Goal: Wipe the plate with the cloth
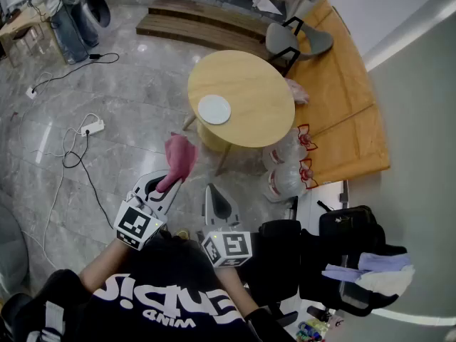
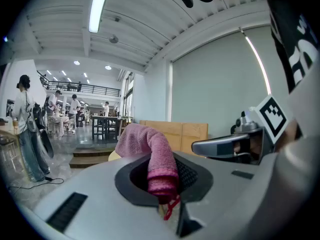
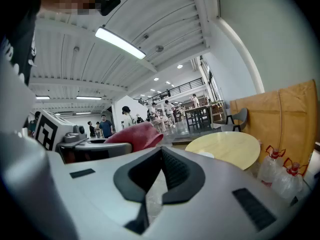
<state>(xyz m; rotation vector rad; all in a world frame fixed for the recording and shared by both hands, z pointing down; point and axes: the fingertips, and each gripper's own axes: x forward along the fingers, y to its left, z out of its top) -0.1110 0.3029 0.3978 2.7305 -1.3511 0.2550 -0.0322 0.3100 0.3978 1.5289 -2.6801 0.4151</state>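
Cloth [image 1: 179, 157] clamped in left tongs [image 1: 167, 184], right tongs [image 1: 212, 191] seemingly together, plate [image 1: 214, 109] small, detail unclear

Black lettered shirt [image 1: 165, 294], grey claws [image 1: 165, 185] [image 1: 216, 194]

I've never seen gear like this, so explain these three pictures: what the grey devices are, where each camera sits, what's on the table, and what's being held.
A person holds two hand-held grippers, not a robot. The top-down picture comes from a camera on their head; the other two ride on each gripper, looking along its jaws. The left gripper pinches a pink cloth. The right gripper is closed on nothing. Ahead, a white plate lies on a round wooden table.
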